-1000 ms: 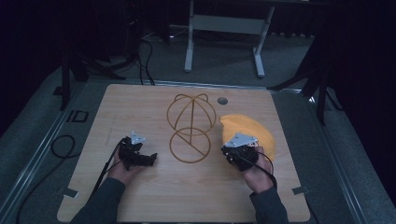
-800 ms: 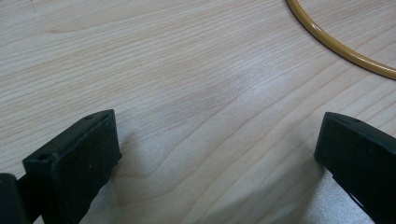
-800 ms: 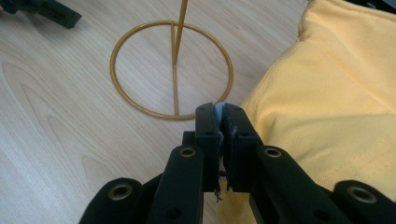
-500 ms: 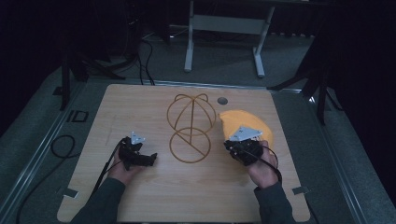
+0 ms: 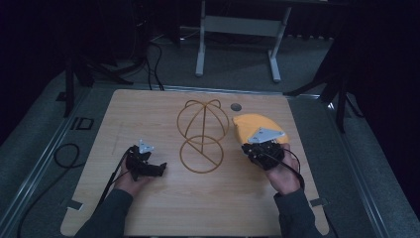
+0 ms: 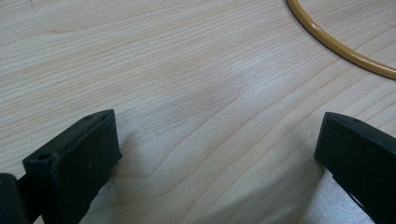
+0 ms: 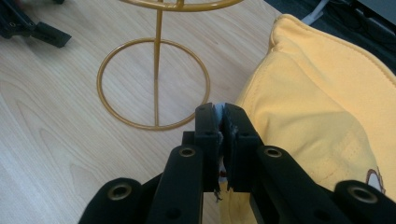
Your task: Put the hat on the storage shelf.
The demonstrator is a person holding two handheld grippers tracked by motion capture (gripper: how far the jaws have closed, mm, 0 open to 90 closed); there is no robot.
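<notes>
While the right gripper (image 7: 219,116) has its jaws pinched on the yellow cap's (image 7: 322,121) edge, the left gripper (image 6: 219,154) sits wide open and empty, so hanging it on the gold wire stand (image 5: 203,134) is all left.

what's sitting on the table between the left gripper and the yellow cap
The gold wire stand. In the high view it stands on the table midway between the left gripper and the yellow cap, its ring base flat on the wood.
</notes>
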